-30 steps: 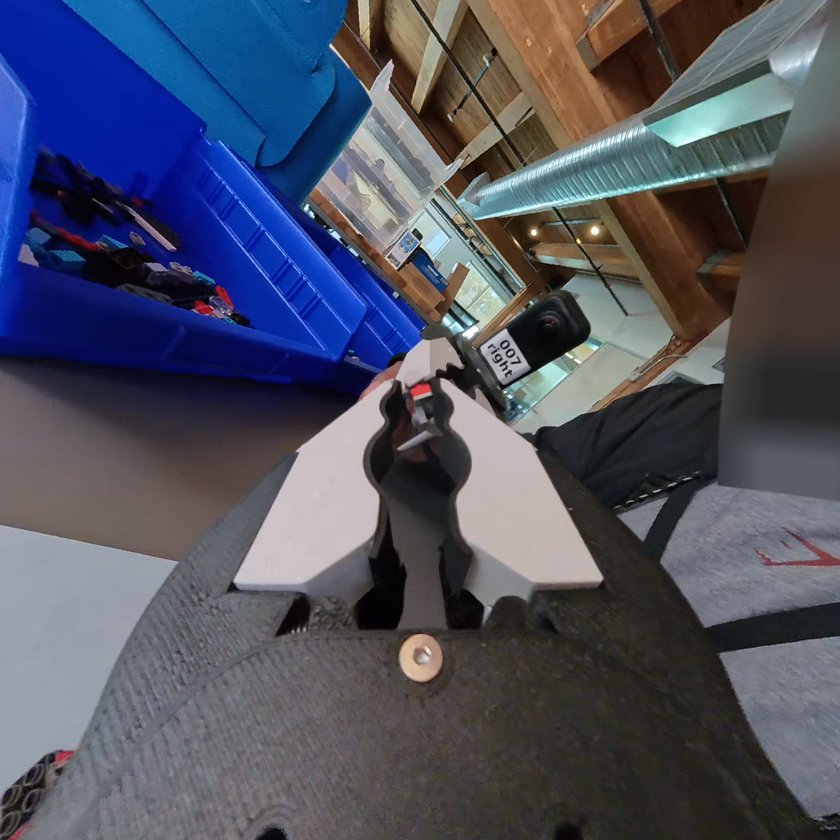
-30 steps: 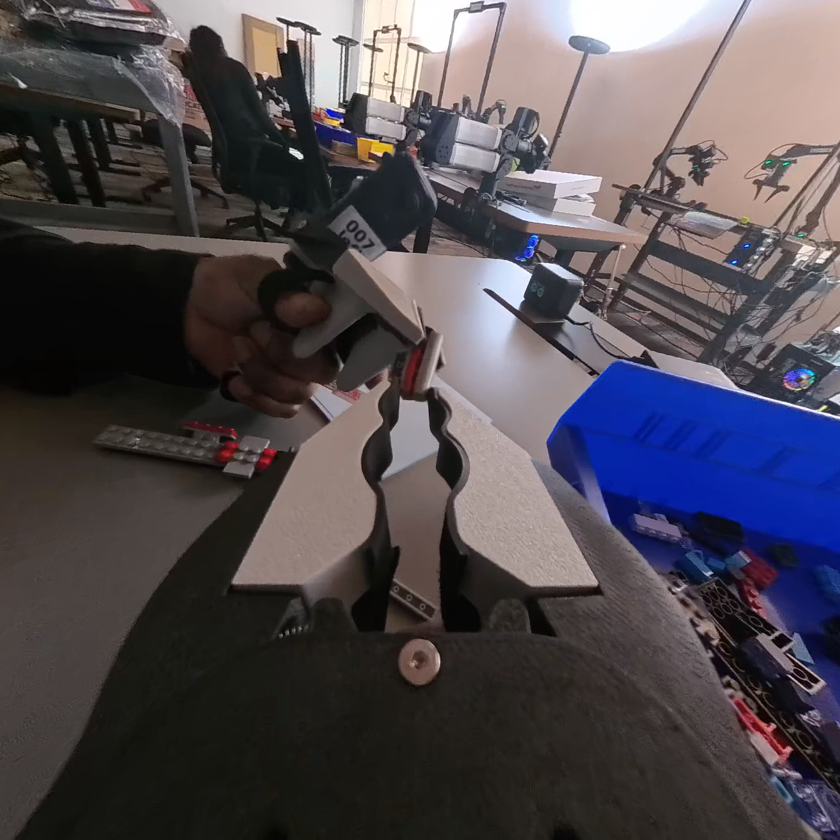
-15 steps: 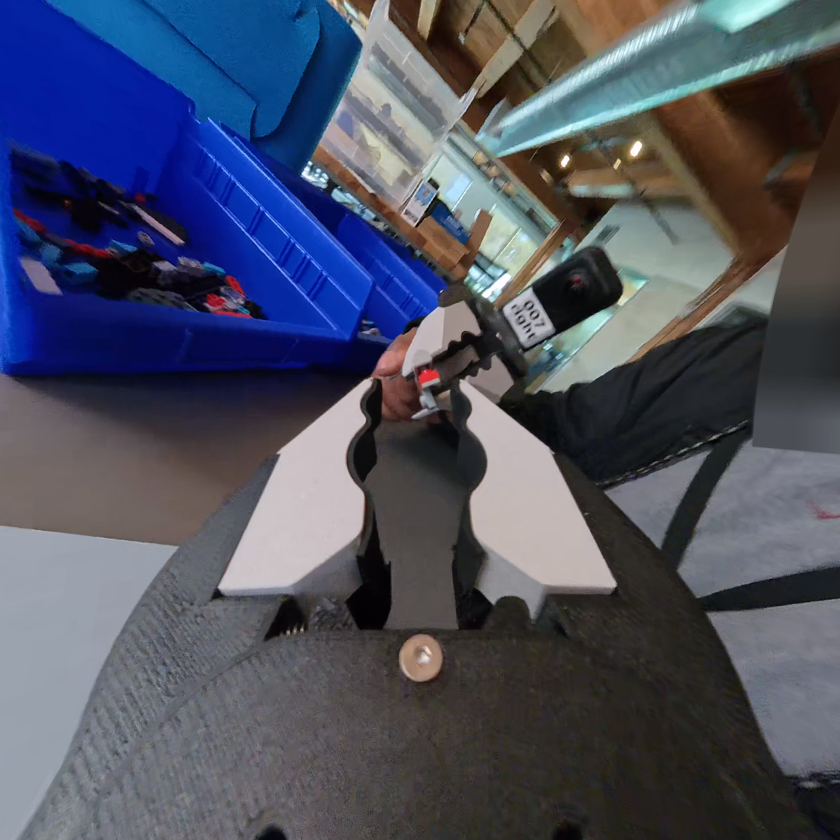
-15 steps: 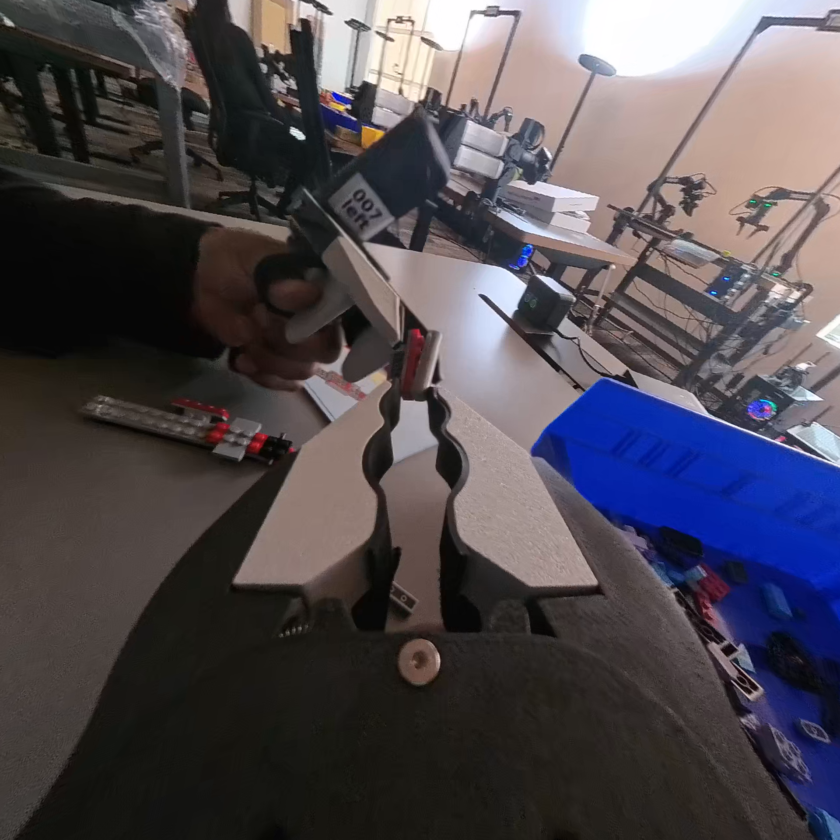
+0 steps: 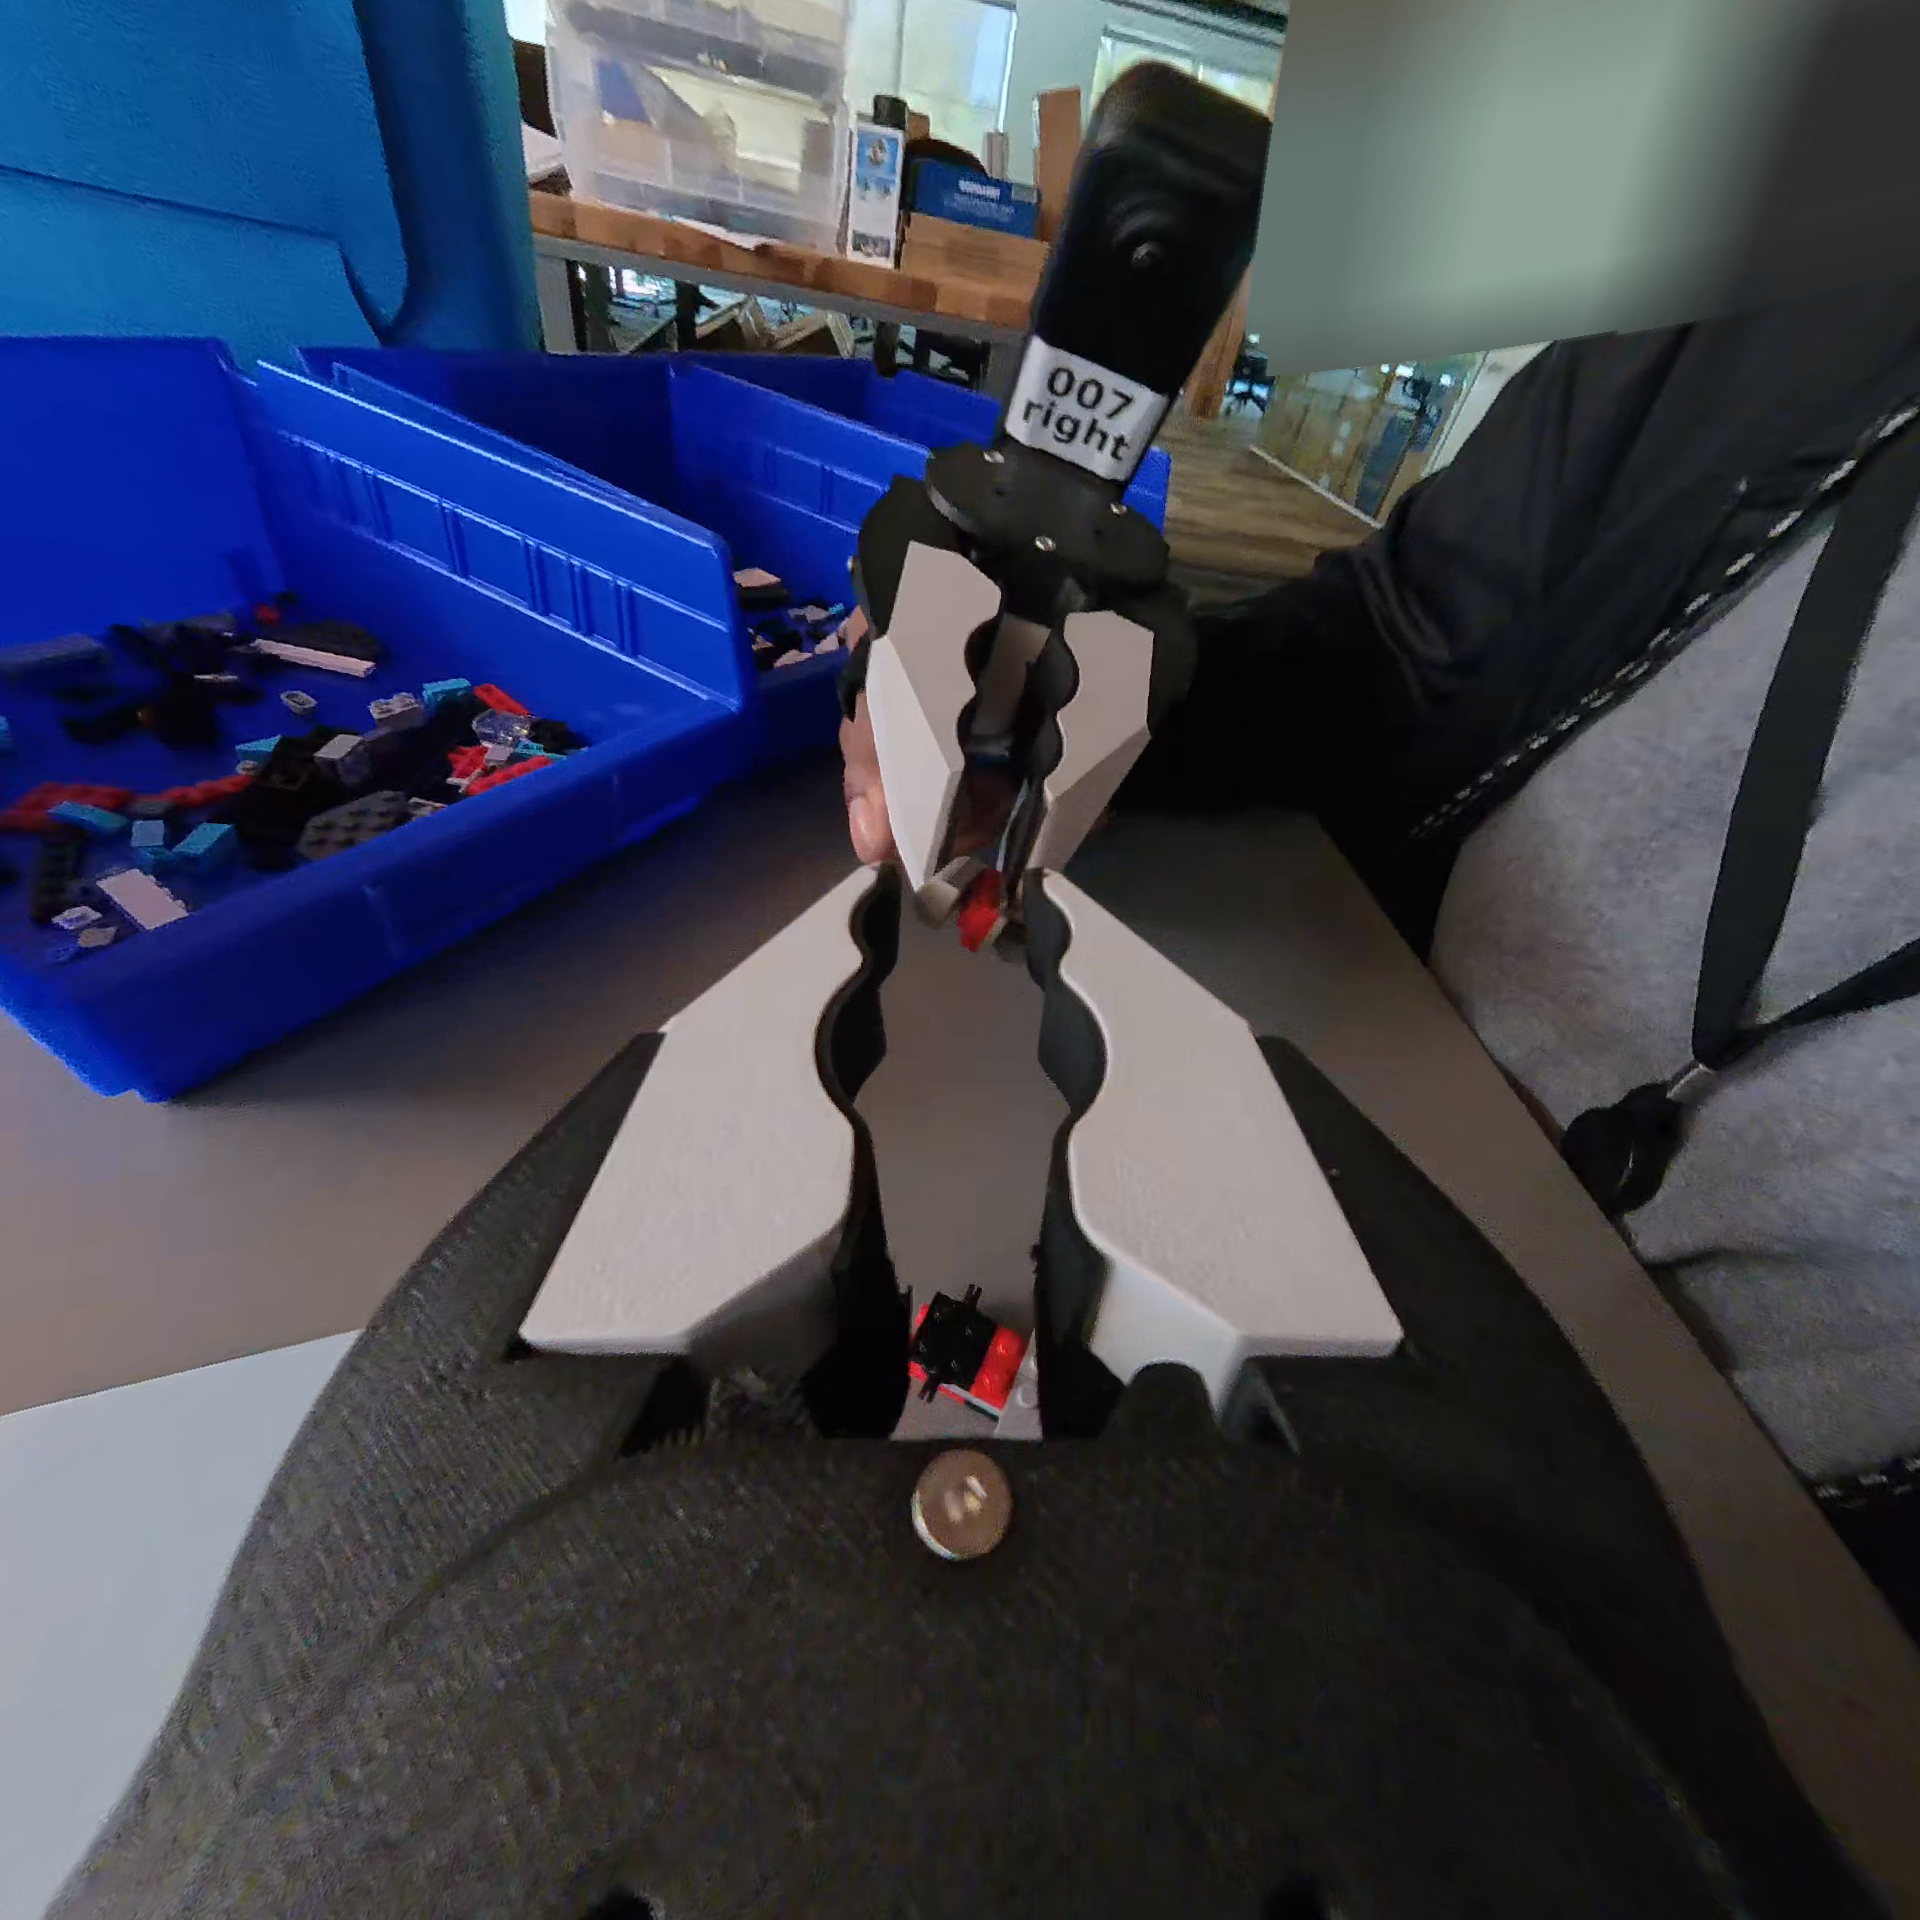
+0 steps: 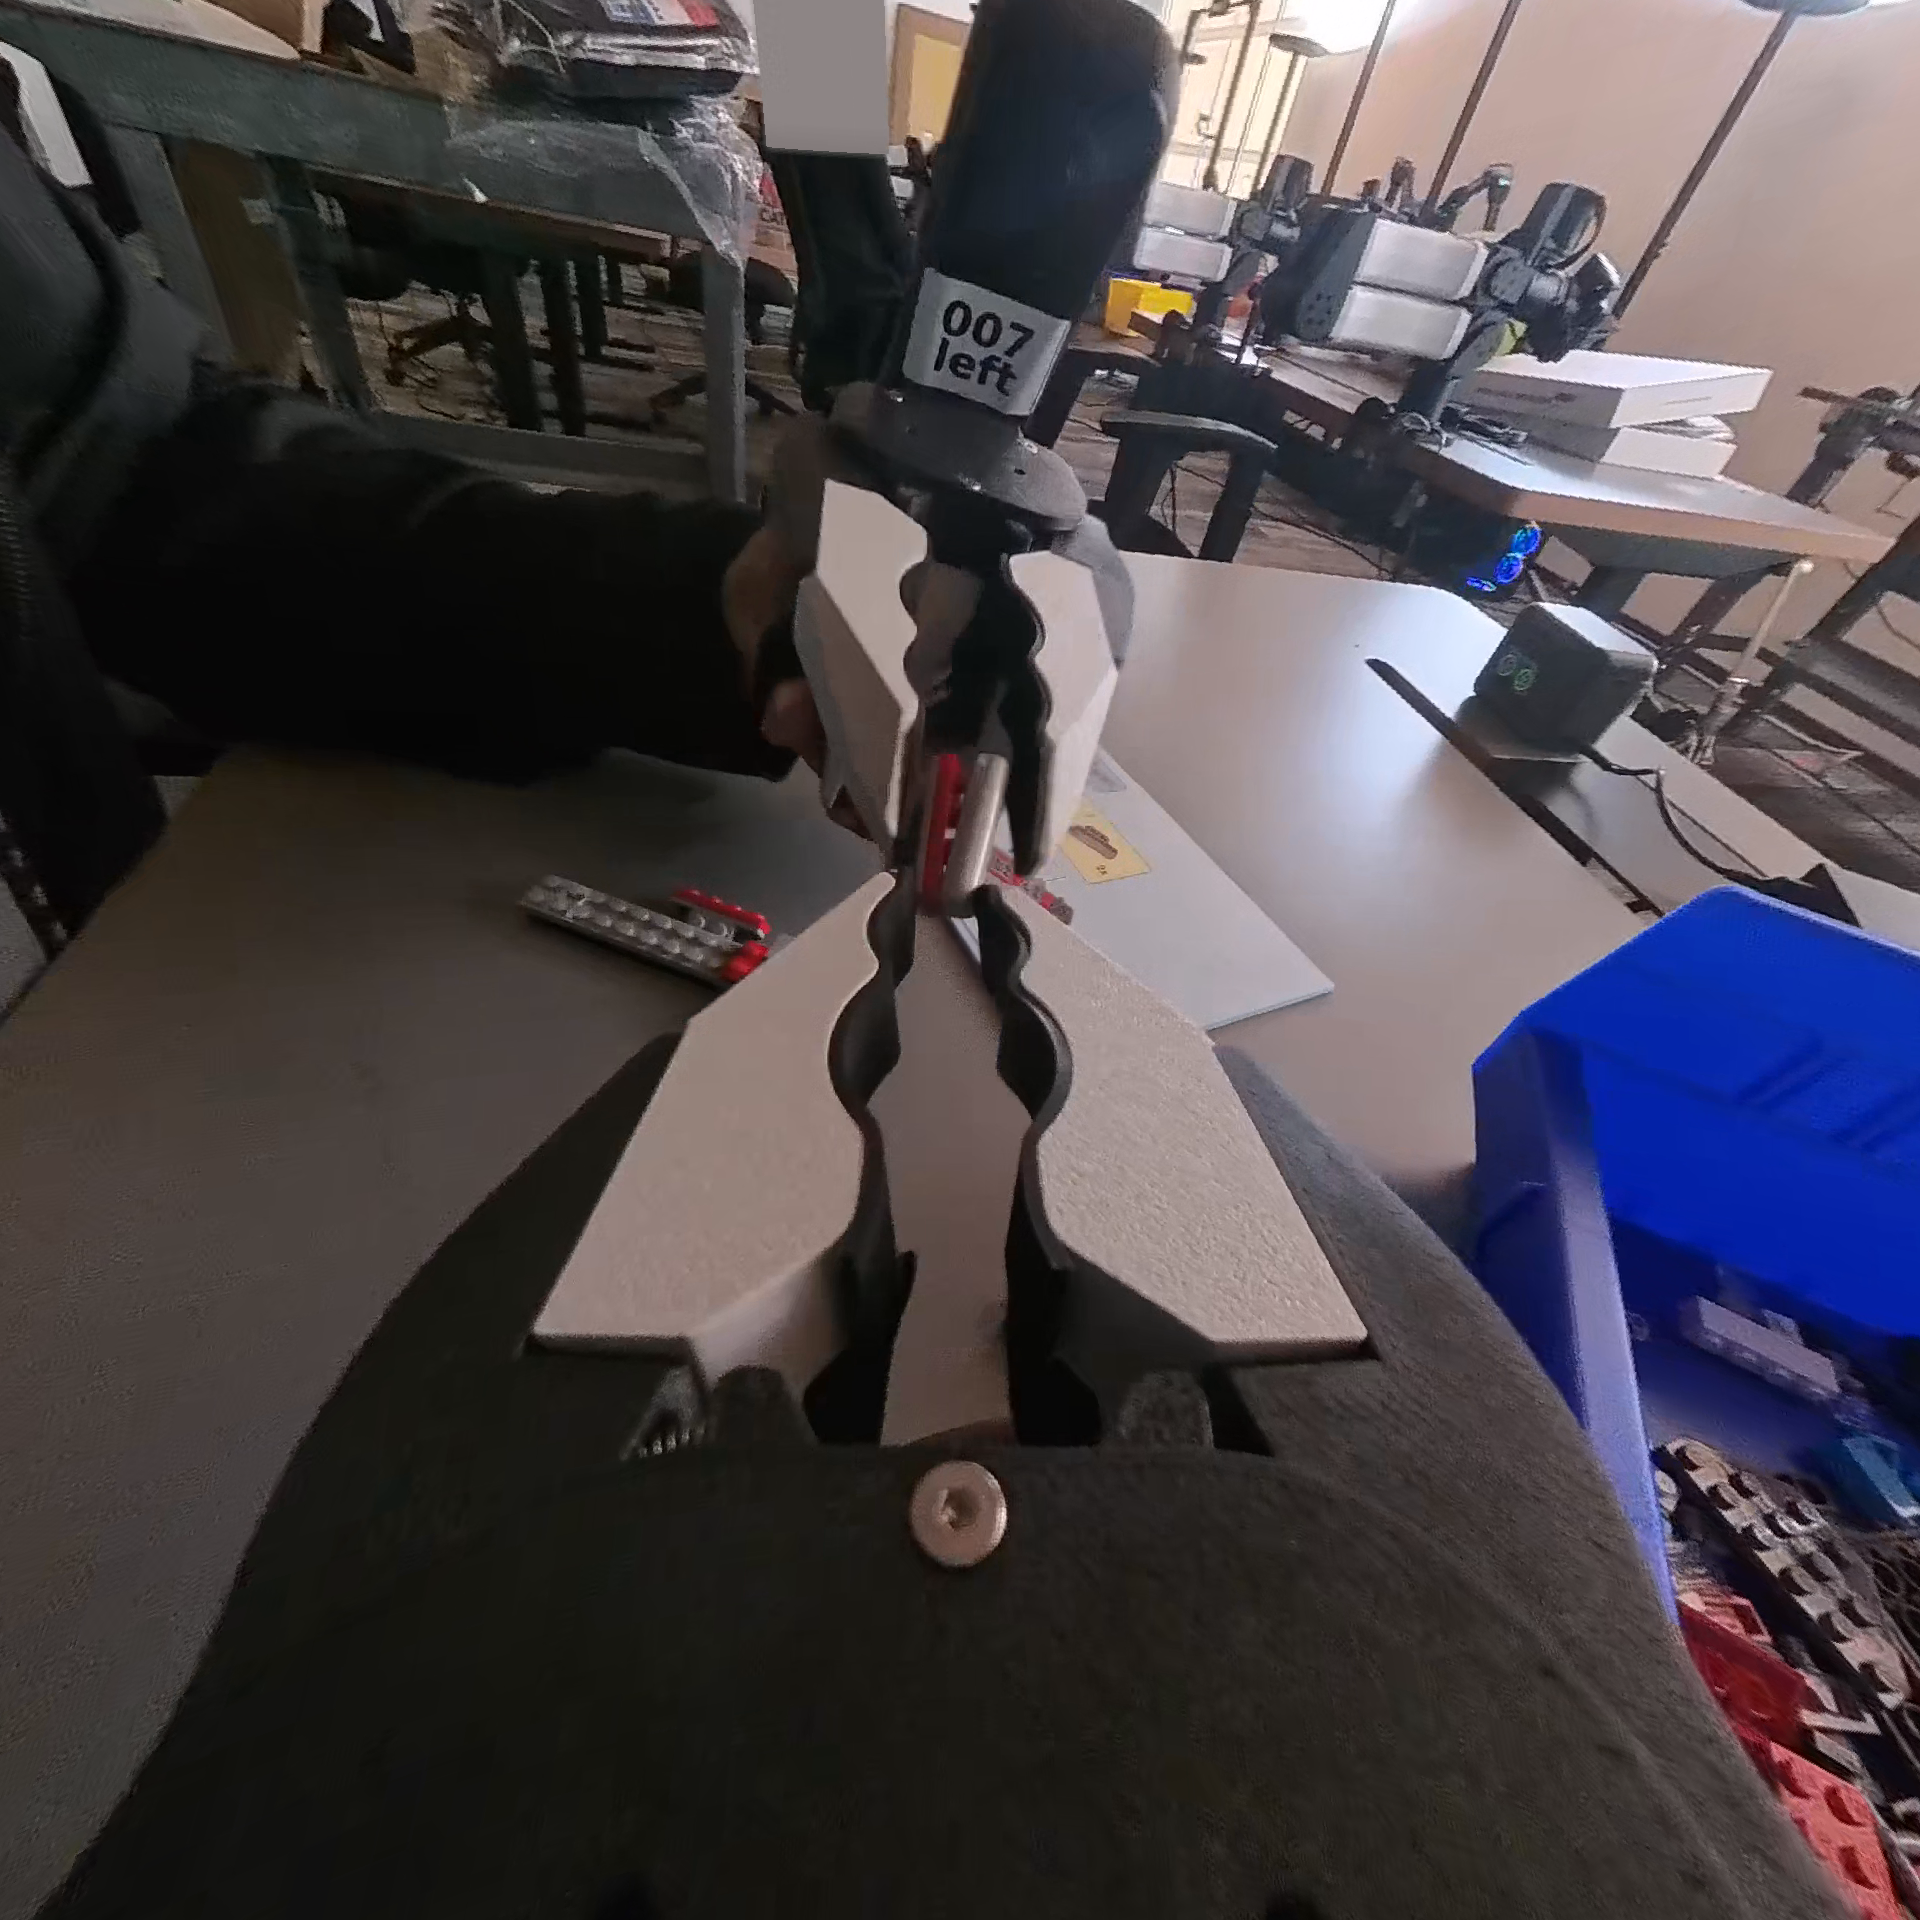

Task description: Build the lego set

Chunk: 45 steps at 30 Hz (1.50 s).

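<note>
Changing hands: the small red and grey piece (image 5: 975, 906) was pinched by the left claw (image 5: 961, 888) a second ago. Now the right claw (image 6: 940, 902) clamps it.
Left claw: fingers parted, with table showing between one finger and the piece. It grips nothing.
Right claw: closed on the piece, tips meeting the left claw's tips head-on at 12 o'clock.
Pose: both claws have swung from a steep tilt to face each other above the table (image 6: 312, 1039).
Meaning: the handover looks done. The left claw seems free to fetch or steady something, and the piece has not yet been pressed onto any build.
Long grey plate (image 6: 644, 925): lies on the table with red bits on it, at 10 o'clock from the right claw's tips.
Blue bin (image 5: 499, 914): loose bricks inside, at 9 o'clock in the left view.
Hidden: the studs and exact shape of the piece, masked by both pairs of fingers.
Cut off: a red and black cluster (image 5: 961, 1351) at 6 o'clock, between the left finger roots. Whether it belongs to the grey plate cannot be told.
</note>
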Available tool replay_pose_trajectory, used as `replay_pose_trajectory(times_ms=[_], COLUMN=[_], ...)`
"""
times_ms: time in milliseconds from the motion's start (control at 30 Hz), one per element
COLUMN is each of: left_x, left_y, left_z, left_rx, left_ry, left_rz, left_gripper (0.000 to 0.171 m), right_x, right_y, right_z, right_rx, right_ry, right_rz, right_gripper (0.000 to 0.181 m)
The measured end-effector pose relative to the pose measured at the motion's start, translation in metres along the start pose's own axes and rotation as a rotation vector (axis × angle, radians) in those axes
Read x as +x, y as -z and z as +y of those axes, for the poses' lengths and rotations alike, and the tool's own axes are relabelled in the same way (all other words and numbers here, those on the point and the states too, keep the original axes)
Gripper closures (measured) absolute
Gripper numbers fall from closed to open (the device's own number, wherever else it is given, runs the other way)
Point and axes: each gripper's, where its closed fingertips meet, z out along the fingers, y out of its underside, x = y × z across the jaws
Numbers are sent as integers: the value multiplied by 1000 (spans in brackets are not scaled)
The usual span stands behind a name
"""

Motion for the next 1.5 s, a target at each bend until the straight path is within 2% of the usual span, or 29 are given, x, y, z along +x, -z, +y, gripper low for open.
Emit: replay_pose_trajectory(times_ms=[67, 367, 1000, 1233, 1367, 1500], left_x=[1, 6, 12, 7, 8, 9], left_y=[0, 1, -2, -5, -6, -1], left_z=[1, 2, -8, -10, -18, -22], left_rx=[-6, -20, 8, 6, 59, 82], left_ry=[-18, -75, -157, -166, -196, -190], left_rz=[-2, 16, 1, -48, -76, -64], left_gripper=[156, 159, 160, 160, 152, 153], right_x=[0, -4, -7, -1, 4, 4], right_y=[0, 0, 8, 11, 14, 17], right_z=[0, -1, -12, -10, -13, -18], right_rx=[1, 23, 97, 108, 149, 194], right_ry=[-11, -80, -56, -50, -81, -106], right_rz=[-7, -54, -73, -47, -45, -58], right_gripper=[166, 166, 167, 167, 167, 167])
